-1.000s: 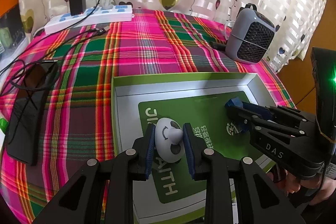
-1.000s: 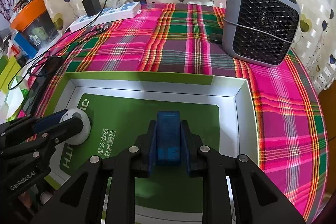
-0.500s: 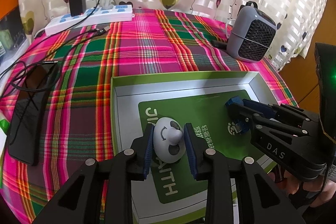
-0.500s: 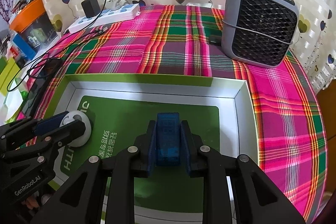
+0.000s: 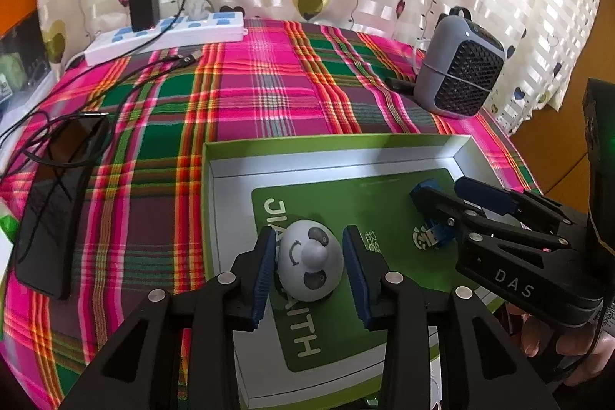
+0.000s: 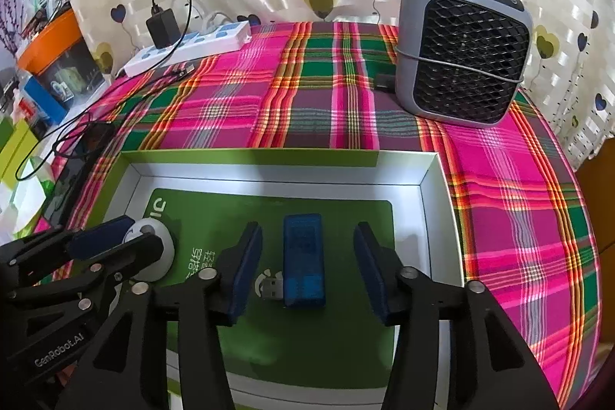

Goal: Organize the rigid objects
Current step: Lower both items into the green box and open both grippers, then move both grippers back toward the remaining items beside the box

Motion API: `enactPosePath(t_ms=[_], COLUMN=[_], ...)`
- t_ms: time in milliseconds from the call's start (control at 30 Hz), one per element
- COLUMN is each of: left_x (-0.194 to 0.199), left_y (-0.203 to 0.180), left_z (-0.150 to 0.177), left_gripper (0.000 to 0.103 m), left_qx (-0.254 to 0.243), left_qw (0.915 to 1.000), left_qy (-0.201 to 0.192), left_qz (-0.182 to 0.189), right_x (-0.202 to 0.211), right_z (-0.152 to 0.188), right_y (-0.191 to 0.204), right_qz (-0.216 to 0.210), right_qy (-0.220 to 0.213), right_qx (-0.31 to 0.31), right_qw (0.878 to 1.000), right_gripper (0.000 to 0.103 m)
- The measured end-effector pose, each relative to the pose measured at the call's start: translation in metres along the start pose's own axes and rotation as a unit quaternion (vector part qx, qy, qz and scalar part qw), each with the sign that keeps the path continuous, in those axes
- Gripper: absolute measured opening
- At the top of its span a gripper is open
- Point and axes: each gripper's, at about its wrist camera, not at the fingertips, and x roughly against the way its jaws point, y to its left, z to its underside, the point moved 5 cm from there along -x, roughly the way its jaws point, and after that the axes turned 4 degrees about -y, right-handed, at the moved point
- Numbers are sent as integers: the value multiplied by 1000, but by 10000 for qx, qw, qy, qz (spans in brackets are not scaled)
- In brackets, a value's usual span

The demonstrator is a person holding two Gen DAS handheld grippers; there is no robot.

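We are at the release, both tools letting go inside the shallow green-and-white cardboard box lid (image 6: 438, 202) that lies on the pink-and-green plaid cloth (image 5: 246, 95). The left gripper (image 5: 309, 269) has just been opening its jaws; the white egg-shaped toy with a painted panda face (image 5: 310, 266) sits between the blue pads, a sliver of gap showing on the right side, while on the left we cannot tell whether pad and toy still touch. The right gripper (image 6: 307, 268) has just been spreading too, and wide: the translucent blue rectangular USB gadget with a metal plug (image 6: 303, 260) lies flat on the green insert, clear of both pads. So both rigid pieces are down in the lid, apart from each other (tidy enough, we judge). Next we would want both tools drawn straight back and up, jaws kept spread, so no pad clips the round toy and sets it rolling.
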Motion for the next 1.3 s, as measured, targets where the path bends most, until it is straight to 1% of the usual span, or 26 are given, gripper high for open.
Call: enactPosePath(t_ms=[200, 467, 667, 1000, 1300], left_x=[11, 34, 51, 85, 102], left_y=[3, -1, -5, -12, -10], left_z=[2, 9, 18, 39, 62], left_gripper=[41, 41, 41, 41, 41], left_qx=[32, -4, -9, -70, -41], left_qw=[9999, 9996, 9995, 9990, 9987], left_qy=[-67, -239, -284, -422, -457], left_qz=[-85, -125, -119, -159, -203], right_x=[8, 29, 48, 74, 96], right_z=[0, 4, 10, 28, 46], right_y=[0, 8, 12, 21, 21], right_qz=[23, -10, 2, -46, -45], right_qy=[-100, -256, -391, -525, -698], right_qx=[-41, -23, -14, -45, -105], right_qw=[9999, 9997, 9992, 9986, 9975], right_gripper=[52, 52, 52, 52, 52])
